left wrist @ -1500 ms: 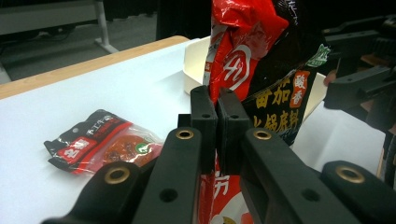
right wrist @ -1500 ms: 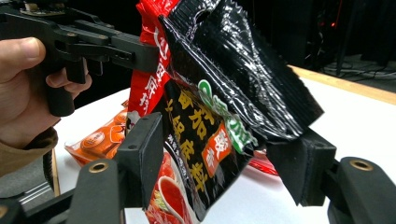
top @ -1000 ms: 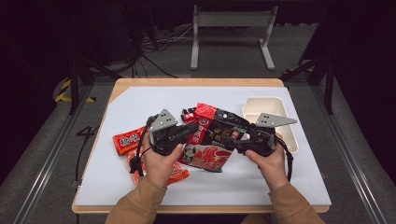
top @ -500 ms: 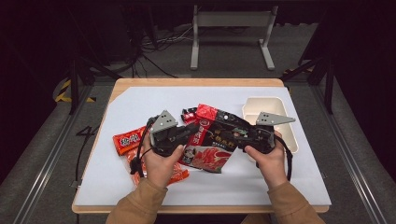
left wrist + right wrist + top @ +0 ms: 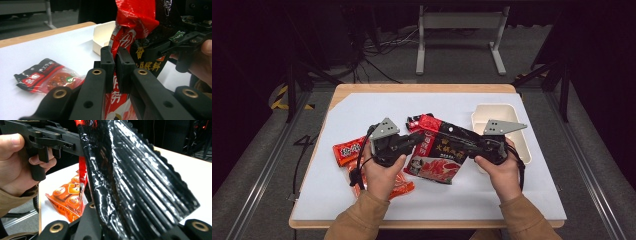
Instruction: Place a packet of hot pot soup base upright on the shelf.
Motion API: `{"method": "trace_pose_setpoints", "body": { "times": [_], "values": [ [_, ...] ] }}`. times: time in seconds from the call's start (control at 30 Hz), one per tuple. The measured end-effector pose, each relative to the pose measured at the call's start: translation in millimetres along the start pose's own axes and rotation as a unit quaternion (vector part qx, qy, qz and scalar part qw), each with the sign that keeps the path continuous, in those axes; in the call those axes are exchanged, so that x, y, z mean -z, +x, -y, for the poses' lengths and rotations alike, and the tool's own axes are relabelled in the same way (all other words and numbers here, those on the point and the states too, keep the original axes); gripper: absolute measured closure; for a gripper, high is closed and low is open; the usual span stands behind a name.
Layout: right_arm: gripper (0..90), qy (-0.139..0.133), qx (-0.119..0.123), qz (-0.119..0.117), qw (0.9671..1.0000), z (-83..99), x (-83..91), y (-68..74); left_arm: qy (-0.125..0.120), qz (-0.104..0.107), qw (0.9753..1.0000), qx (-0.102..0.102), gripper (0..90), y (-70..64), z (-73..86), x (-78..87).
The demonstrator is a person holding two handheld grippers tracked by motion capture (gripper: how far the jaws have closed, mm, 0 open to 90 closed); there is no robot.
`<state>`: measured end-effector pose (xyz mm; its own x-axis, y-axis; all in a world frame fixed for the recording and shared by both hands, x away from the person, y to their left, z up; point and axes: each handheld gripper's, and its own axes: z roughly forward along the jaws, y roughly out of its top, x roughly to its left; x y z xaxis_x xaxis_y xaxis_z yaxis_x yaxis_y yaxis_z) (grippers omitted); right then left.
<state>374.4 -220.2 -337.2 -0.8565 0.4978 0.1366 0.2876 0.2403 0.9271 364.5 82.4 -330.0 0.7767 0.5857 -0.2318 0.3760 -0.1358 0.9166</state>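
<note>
1. I hold the red-and-black pouch (image 5: 439, 152) between both grippers, lifted above the middle of the worktop (image 5: 362, 110).
2. My left gripper (image 5: 115, 58) has its jaws closed on the pouch's red edge; the film passes up between the two black pads.
3. My right gripper (image 5: 467, 145) takes the pouch from the 3 o'clock side. In the right gripper view the glossy black film covers the jaws, so I cannot tell how they stand.
4. A cream tray (image 5: 497, 112) sits at 2 o'clock from the pouch, near the worktop's right edge.
5. An orange snack pack (image 5: 66, 198) lies flat at 8 o'clock, below my left hand (image 5: 379, 175).
6. A small red sachet (image 5: 42, 77) lies flat on the worktop, apart from the pouch.
</note>
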Motion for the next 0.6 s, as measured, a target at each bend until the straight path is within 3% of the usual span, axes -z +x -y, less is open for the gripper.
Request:
{"method": "trace_pose_setpoints", "body": {
  "times": [0.13,0.23,0.43,0.6],
  "values": [
    [82.4,0.005,0.013,0.003,0.9999,-7.1,4.9,2.3,-0.002,0.010,0.9999,0.001,82.4,1.3,-0.4,0.7],
    [82.9,0.013,0.025,0.006,0.9996,-12.3,7.1,2.8,-0.006,0.008,0.9999,-0.004,74.9,1.2,-1.7,3.8],
    [83.4,0.021,0.039,0.011,0.9989,-20.9,11.0,-0.8,0.017,0.000,0.9998,-0.015,61.1,4.5,-0.7,8.4],
    [83.4,0.015,0.048,0.010,0.9987,-33.8,18.5,-3.3,0.027,-0.008,0.9995,-0.013,54.7,8.5,2.1,11.7]
  ]
}}
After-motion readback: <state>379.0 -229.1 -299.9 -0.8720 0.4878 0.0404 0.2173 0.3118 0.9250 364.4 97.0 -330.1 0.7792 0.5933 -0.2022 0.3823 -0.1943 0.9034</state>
